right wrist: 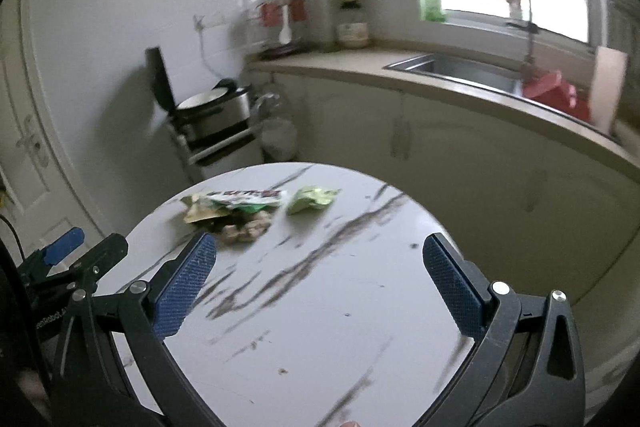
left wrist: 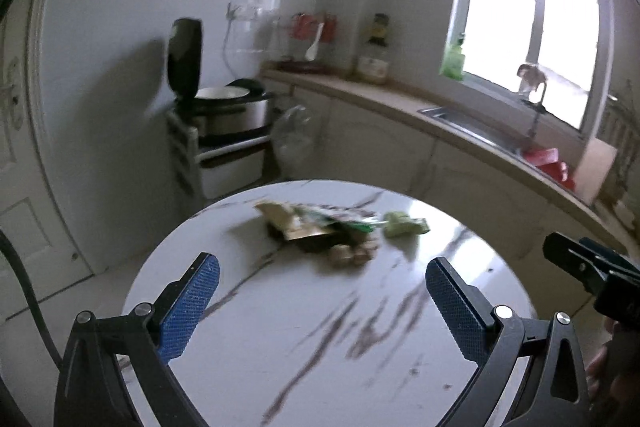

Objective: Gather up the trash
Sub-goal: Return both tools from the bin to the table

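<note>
A pile of trash lies at the far side of a round white marble table [left wrist: 304, 327] [right wrist: 320, 307]: a gold and green snack wrapper [left wrist: 308, 223] [right wrist: 224, 205], a crumpled green wrapper [left wrist: 404, 225] [right wrist: 312, 201] to its right, and brownish crumbs or shells [left wrist: 352, 253] [right wrist: 246, 229] in front. My left gripper [left wrist: 322, 291] is open and empty, above the table short of the pile. My right gripper [right wrist: 320, 275] is open and empty, above the table to the right of the pile. Each gripper shows at the edge of the other's view.
Behind the table stand a rice cooker [left wrist: 224, 107] [right wrist: 212, 111] on a small rack, a clear plastic bag [left wrist: 294, 135] beside it, and a curved counter with a sink [left wrist: 472, 125] [right wrist: 460, 69], bottles and red items [right wrist: 556, 95]. A door [left wrist: 24, 187] is at left.
</note>
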{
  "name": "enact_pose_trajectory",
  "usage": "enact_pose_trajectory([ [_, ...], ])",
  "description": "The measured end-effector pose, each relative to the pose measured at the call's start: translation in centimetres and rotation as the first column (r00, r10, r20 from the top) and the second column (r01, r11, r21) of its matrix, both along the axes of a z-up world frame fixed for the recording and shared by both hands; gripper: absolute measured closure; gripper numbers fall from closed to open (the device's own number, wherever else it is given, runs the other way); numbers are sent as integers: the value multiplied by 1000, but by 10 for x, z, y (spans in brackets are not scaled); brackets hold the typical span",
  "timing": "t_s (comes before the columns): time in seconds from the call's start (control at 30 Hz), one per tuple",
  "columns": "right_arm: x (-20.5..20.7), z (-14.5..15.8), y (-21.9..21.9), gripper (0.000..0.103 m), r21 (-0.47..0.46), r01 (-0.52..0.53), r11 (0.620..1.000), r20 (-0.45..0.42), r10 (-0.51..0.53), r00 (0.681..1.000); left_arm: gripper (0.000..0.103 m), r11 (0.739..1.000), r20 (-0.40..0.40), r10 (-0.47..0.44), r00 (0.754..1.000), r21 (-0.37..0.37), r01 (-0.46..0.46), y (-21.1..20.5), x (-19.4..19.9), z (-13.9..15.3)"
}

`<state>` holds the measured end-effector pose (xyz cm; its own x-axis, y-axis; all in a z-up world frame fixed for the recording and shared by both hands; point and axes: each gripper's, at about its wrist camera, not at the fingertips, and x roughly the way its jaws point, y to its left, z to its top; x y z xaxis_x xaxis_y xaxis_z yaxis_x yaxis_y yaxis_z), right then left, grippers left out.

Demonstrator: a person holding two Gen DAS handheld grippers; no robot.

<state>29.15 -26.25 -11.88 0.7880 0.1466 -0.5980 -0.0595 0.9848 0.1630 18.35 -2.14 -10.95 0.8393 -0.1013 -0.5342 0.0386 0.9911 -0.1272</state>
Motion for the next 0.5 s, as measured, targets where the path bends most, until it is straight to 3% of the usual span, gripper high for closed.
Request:
enact_pose_trajectory([
  [0.2,44,-27,21,0,11,-44,999,-83,45,996,1,1000,-68,14,998,24,-12,1,31,-8],
  [0.5,117,-90,41,0,56,-92,994,-248,103,963,1,997,-157,61,986,61,-52,12,113,-22],
])
